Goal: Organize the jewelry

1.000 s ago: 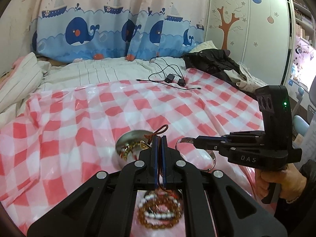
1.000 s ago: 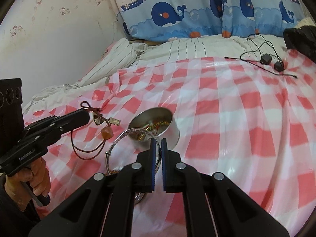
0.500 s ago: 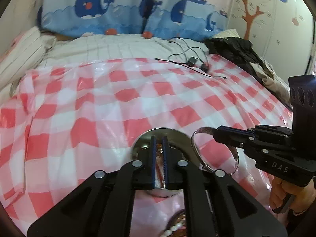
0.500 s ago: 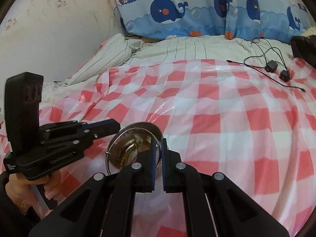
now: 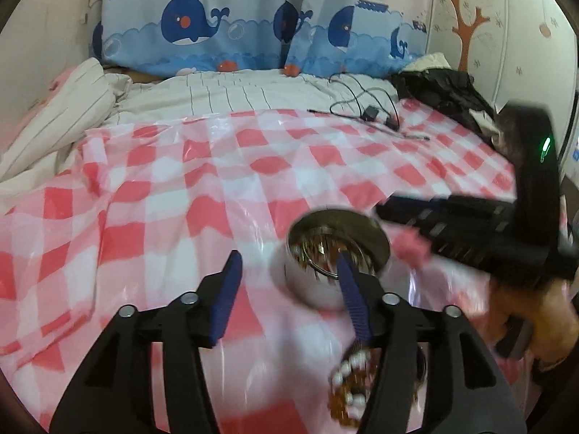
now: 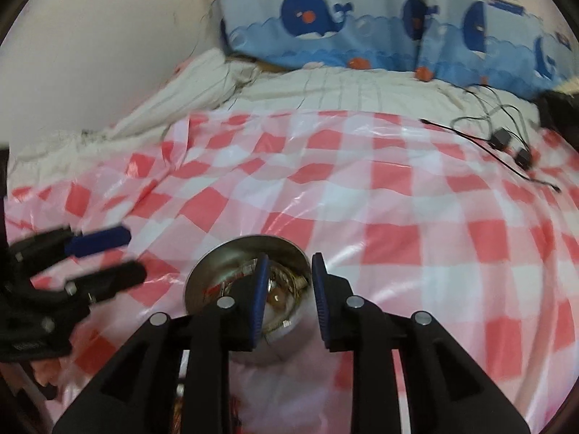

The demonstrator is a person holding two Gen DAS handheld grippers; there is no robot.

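Note:
A round metal bowl (image 5: 376, 240) (image 6: 202, 282) sits on the red-and-white checked sheet and holds a silver bangle, a brown cord necklace and other jewelry. My left gripper (image 5: 287, 258) is open and empty, just left of the bowl; it also shows in the right wrist view (image 6: 115, 255). My right gripper (image 6: 289, 260) is open and empty, right over the bowl; it appears blurred in the left wrist view (image 5: 391, 213). A beaded bracelet (image 5: 349, 394) of white and amber beads lies near me, partly hidden by my left gripper.
The checked plastic sheet (image 5: 217, 188) covers the bed. Black cables with adapters (image 5: 372, 112) (image 6: 506, 141) lie at its far right. A dark jacket (image 5: 445, 90) is heaped at the right. Striped bedding (image 5: 231, 90) and a whale curtain (image 5: 217, 32) lie behind.
Both grippers have opened. The bangle and the cord necklace they held now lie in the bowl. My left gripper has shifted left of the bowl; my right one has moved over it.

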